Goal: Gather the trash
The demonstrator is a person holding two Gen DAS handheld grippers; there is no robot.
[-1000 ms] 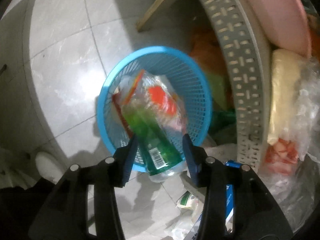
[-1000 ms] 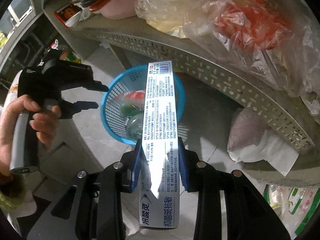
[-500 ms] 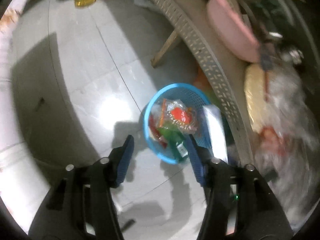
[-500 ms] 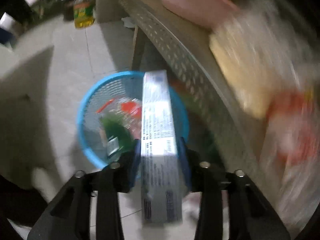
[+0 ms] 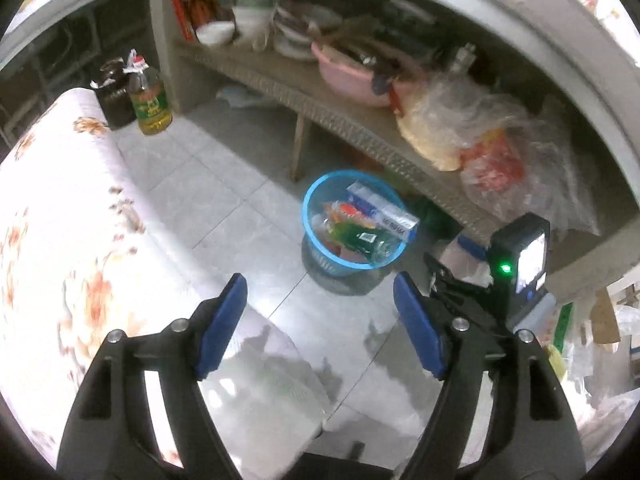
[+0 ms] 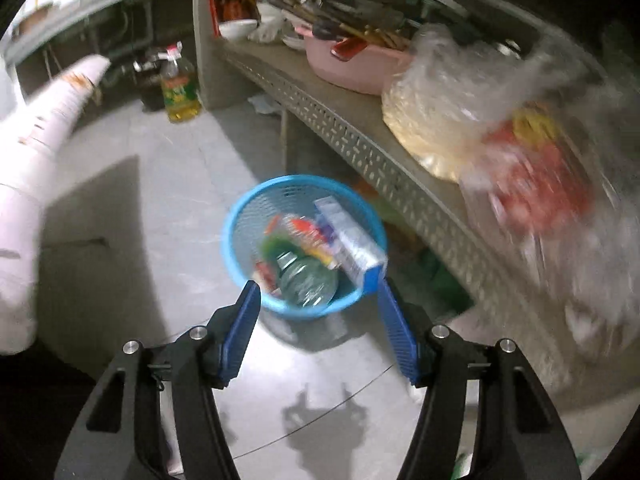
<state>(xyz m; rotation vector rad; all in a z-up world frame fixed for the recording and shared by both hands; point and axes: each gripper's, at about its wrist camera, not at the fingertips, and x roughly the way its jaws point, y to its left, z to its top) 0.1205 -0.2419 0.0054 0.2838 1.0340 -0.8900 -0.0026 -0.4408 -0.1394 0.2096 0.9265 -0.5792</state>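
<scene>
A blue mesh basket [image 5: 310,216] [image 6: 240,216] stands on the tiled floor beside a low shelf. In it lie a green plastic bottle [image 5: 360,236] [image 6: 306,278], a white and blue toothpaste box [image 5: 382,212] [image 6: 350,242] leaning on the rim, and red and orange wrappers [image 5: 346,210]. My left gripper [image 5: 320,304] is open and empty, well back from the basket. My right gripper [image 6: 318,320] is open and empty, just in front of the basket. The right gripper's body [image 5: 516,256] shows at the right of the left wrist view.
A grey perforated shelf [image 5: 352,128] [image 6: 332,120] holds a pink basin [image 5: 352,76], bowls and plastic bags [image 5: 472,128]. An oil bottle [image 5: 150,100] [image 6: 180,90] stands on the floor. A white floral cloth surface [image 5: 60,208] lies at the left. More packaging [image 5: 560,320] lies at the right.
My right gripper opened and let the toothpaste box drop into the basket. My left gripper let go of the green bottle, which now lies in the basket. Both grippers pulled back and up.
</scene>
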